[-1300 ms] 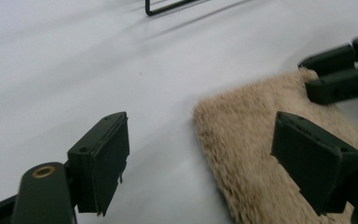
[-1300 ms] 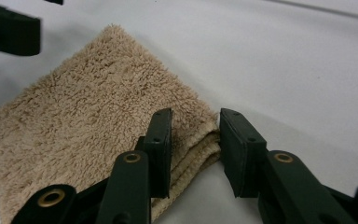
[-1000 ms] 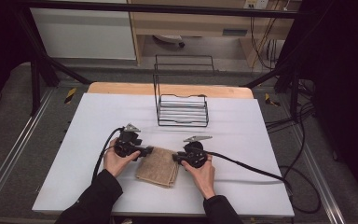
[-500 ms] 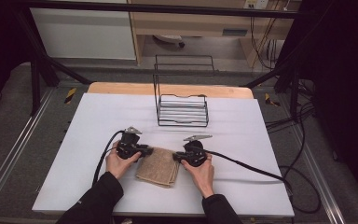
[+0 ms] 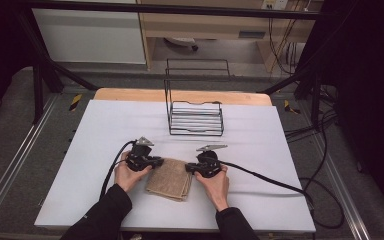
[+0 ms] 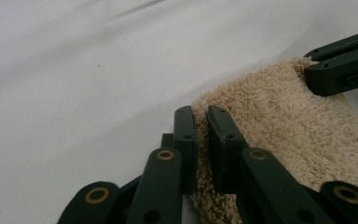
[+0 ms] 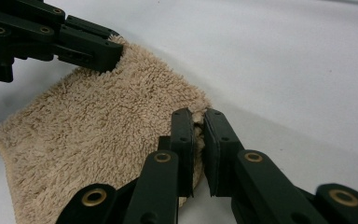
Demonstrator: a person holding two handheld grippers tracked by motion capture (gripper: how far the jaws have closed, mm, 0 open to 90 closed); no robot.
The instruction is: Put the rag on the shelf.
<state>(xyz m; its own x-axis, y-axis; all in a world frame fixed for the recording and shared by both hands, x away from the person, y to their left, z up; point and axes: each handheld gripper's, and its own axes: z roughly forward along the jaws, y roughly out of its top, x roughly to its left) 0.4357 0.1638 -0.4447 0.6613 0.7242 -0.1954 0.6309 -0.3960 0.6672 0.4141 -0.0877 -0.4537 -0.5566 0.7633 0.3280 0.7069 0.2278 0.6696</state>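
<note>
Both grippers pinch far corners of a folded tan towel, lower middle of the high view.

White table [image 5: 105,130] covers most of the high view; black wire rack [image 5: 196,118] stands upright just above centre, well apart from the towel. Tan towel [image 5: 170,178] lies flat on the table, lower centre, between the two hands. Left gripper [image 6: 201,116] at the towel's upper-left corner in the high view, jaws closed together on the towel edge. Right gripper [image 7: 198,116] at its upper-right corner, jaws also clamped on the towel edge. Left hand [image 5: 126,173] and right hand [image 5: 216,183] enter from the bottom; cables trail off each gripper.
</note>
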